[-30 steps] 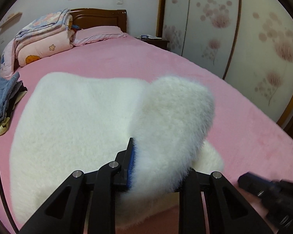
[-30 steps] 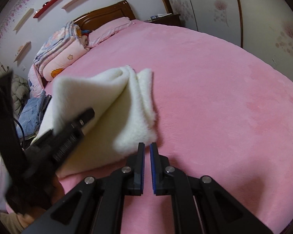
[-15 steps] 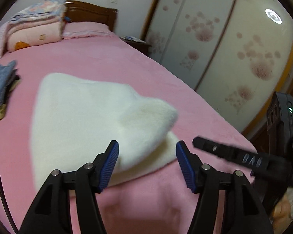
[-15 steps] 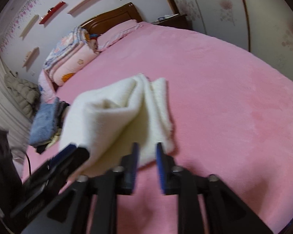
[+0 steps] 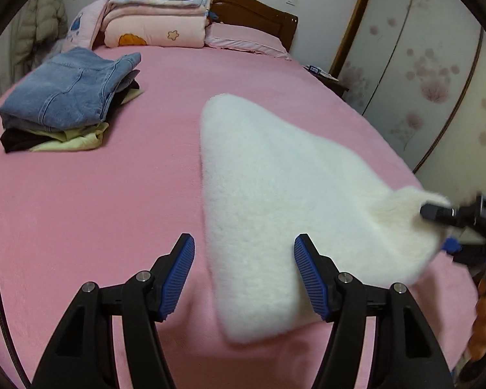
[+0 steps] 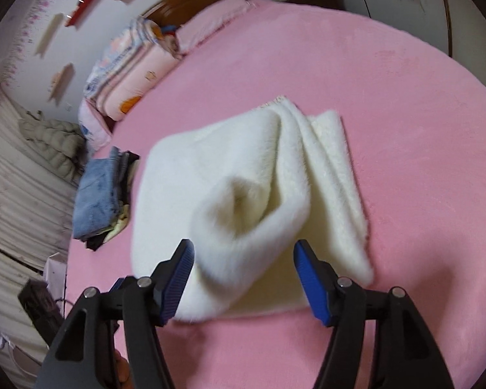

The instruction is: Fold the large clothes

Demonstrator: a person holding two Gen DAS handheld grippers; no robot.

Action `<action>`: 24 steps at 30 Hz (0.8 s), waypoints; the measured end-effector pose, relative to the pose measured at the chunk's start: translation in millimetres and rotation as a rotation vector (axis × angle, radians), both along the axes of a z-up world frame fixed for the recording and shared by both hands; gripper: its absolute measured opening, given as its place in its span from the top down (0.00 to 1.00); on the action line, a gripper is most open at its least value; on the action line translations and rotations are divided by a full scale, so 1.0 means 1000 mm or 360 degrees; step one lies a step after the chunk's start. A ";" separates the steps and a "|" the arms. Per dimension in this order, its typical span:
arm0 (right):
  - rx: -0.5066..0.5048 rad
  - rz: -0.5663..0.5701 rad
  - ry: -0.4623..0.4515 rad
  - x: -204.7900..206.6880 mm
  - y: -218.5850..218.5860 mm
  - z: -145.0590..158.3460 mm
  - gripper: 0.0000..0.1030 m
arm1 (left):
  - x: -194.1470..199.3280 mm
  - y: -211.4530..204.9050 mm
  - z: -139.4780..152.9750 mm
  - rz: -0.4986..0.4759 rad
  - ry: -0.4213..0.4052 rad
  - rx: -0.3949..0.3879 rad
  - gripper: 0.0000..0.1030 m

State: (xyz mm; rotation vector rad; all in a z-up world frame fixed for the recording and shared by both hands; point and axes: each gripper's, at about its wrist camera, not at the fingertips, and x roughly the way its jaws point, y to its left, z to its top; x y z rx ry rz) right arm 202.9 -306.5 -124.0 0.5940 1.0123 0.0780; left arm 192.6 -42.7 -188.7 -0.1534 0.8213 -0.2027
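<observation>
Left wrist view shows the left gripper (image 5: pixel 244 274) with jaws just opened and apart, empty above the white fluffy garment (image 5: pixel 285 201) lying folded on the pink bed (image 5: pixel 97 201), while the right gripper (image 6: pixel 243 278), also just opened, grips nothing over it.

Pink bed (image 5: pixel 97 201). Far left: stack of folded clothes, blue jeans (image 5: pixel 68 92) on top. At the wooden headboard (image 5: pixel 256 19): folded quilts (image 5: pixel 155 16), flat pink pillow (image 5: pixel 243 40) beside them. Floral wardrobe doors (image 5: pixel 421 74) on the right.
</observation>
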 end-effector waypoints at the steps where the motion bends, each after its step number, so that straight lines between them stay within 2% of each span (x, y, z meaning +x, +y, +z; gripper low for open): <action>1: 0.0009 0.0004 0.0010 0.006 -0.001 -0.003 0.38 | -0.001 -0.001 -0.003 -0.0008 -0.0006 0.0000 0.38; 3: 0.0004 0.0022 0.0030 0.013 -0.002 -0.007 0.40 | 0.001 -0.002 -0.006 -0.0013 -0.0023 0.0006 0.36; 4: -0.0011 0.0032 0.0036 0.018 -0.002 -0.009 0.47 | 0.002 -0.003 -0.007 -0.0010 -0.0027 0.0012 0.33; 5: -0.0030 0.0059 0.0023 0.021 -0.001 -0.010 0.73 | 0.005 -0.004 -0.007 -0.0008 -0.0027 0.0019 0.33; 6: -0.0049 0.0104 0.0023 0.025 0.002 -0.010 0.78 | 0.008 -0.003 -0.006 -0.0007 -0.0026 0.0020 0.33; 9: -0.0131 0.0153 -0.0021 0.026 0.006 -0.004 0.82 | 0.015 -0.010 -0.001 -0.0007 -0.0025 0.0026 0.33; 12: -0.0255 0.0183 -0.0189 0.016 0.007 0.025 0.84 | 0.015 -0.018 0.009 -0.0032 -0.0068 0.0008 0.33; 14: -0.0272 0.0156 -0.0324 0.003 -0.002 0.047 0.84 | 0.015 -0.026 0.015 -0.0075 -0.0098 0.0003 0.33; 16: -0.0314 0.0115 -0.0379 -0.004 -0.011 0.051 0.84 | 0.017 -0.039 0.014 -0.0124 -0.0102 0.0032 0.33; 18: -0.0340 0.0047 -0.0310 -0.009 -0.028 0.036 0.84 | 0.020 -0.050 0.006 -0.0161 -0.0066 0.0055 0.32; 22: -0.0371 0.0045 -0.0086 -0.016 -0.041 -0.030 0.83 | 0.016 -0.067 -0.013 -0.0170 -0.0062 0.0224 0.27; 24: -0.0389 0.0043 -0.0084 -0.023 -0.038 -0.044 0.79 | 0.013 -0.071 -0.018 -0.0181 -0.0097 0.0297 0.27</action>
